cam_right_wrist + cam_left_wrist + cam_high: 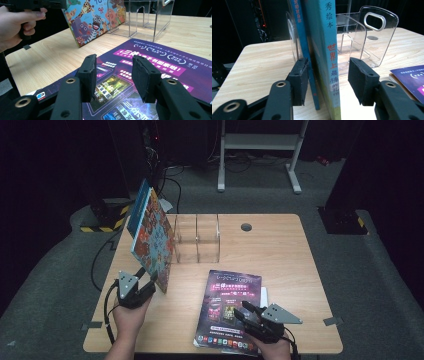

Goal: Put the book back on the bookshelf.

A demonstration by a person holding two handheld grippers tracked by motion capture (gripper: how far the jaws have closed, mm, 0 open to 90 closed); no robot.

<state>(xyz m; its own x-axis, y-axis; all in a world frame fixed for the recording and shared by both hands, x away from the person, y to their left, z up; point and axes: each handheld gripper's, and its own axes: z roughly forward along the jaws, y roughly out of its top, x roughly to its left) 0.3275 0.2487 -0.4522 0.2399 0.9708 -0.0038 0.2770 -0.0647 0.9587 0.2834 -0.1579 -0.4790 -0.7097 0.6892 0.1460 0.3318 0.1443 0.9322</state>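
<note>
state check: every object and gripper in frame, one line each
picture book: upright on its edge, tilted, standing on the table beside the rack.
clear rack: upright, compartments empty.
purple magazine: lying flat, closed, cover up.
left gripper: open, jaws on either side of the picture book's spine, right pad apart from it.
right gripper: open, over the purple magazine, holding nothing.
table: light wood.
</note>
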